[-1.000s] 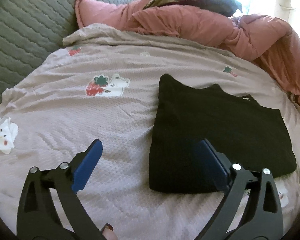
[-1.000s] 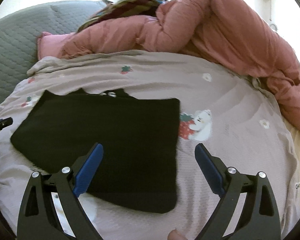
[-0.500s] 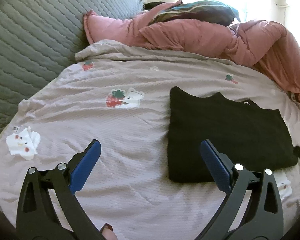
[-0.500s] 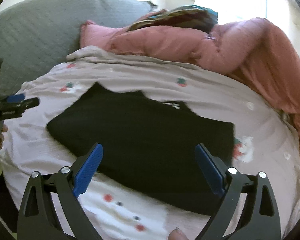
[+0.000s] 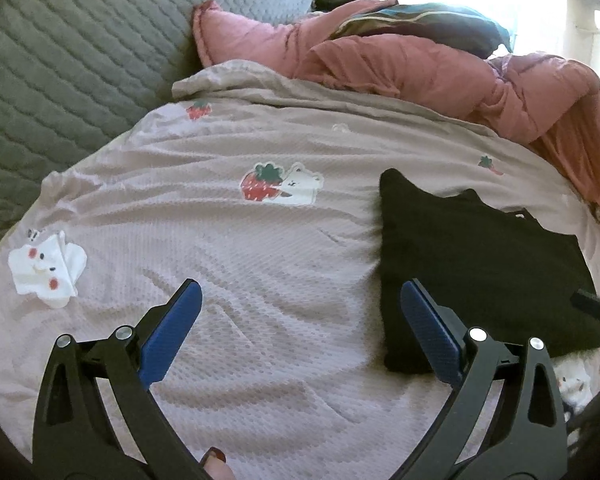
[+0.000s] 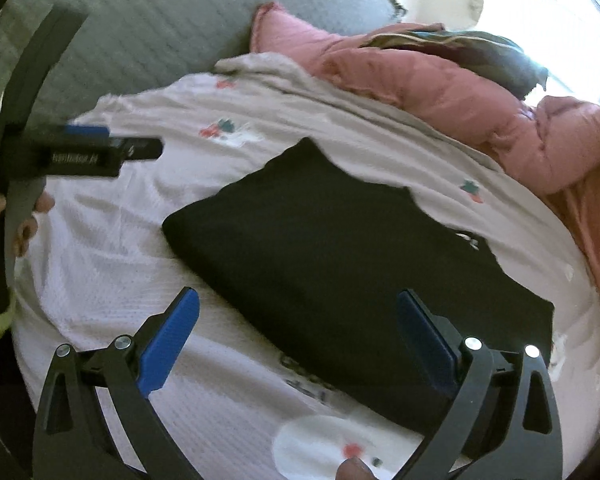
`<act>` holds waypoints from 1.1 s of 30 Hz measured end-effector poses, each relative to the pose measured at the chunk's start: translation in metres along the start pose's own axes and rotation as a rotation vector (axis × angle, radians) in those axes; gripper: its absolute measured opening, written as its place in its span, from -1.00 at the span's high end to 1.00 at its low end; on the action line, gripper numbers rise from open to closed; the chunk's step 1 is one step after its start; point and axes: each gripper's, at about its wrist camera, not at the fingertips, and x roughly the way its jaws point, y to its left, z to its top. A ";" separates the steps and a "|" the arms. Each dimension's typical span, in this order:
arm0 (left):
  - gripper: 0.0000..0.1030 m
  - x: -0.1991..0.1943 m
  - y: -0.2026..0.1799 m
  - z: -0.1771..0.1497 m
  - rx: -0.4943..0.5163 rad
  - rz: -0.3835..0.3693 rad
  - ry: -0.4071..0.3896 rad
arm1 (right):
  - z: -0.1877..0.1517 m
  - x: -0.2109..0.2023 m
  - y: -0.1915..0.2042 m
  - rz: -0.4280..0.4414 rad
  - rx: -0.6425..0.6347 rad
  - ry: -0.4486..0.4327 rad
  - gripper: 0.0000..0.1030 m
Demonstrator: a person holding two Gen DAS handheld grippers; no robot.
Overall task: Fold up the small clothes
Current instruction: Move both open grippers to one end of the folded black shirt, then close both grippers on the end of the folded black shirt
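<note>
1. Now the black garment [image 6: 340,272] lies folded into a flat, compact rectangle on the bed [image 5: 284,280], with nothing gripping it; in the left wrist view it sits to the right of the strawberry-and-bear print [image 5: 280,184].
2. Compared with a second ago, the garment's shape looks unchanged, but the right wrist view has swung round: the cloth filled the left of that frame then, and now runs diagonally across its middle.
3. The right hand-held gripper [image 6: 296,340] has just been opening to its widest; its blue pads stand apart above the near edge of the garment, holding nothing.
4. The left hand-held gripper [image 5: 300,332] is likewise wide open and empty, and has drifted away from the cloth, so a small white piece [image 5: 46,268] with red dots is now fully in its view, well apart from the black one.
5. By my reading, this fold is finished and released; the white piece looks like the next item.
</note>
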 end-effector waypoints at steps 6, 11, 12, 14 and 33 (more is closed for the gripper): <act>-0.81 0.012 0.011 -0.002 -0.039 -0.012 0.021 | 0.002 0.020 0.027 -0.002 -0.090 0.020 -0.91; -0.81 0.025 0.014 -0.003 -0.071 -0.026 0.055 | 0.003 0.042 0.042 -0.044 -0.150 0.036 -0.91; -0.81 0.028 0.014 -0.003 -0.074 -0.027 0.060 | 0.004 0.047 0.044 -0.055 -0.163 0.042 -0.91; -0.81 0.032 0.013 0.000 -0.080 -0.036 0.072 | 0.004 0.058 0.049 -0.079 -0.195 0.054 -0.91; -0.81 0.076 -0.007 0.030 -0.137 -0.145 0.182 | 0.015 0.086 0.040 -0.162 -0.189 -0.003 -0.54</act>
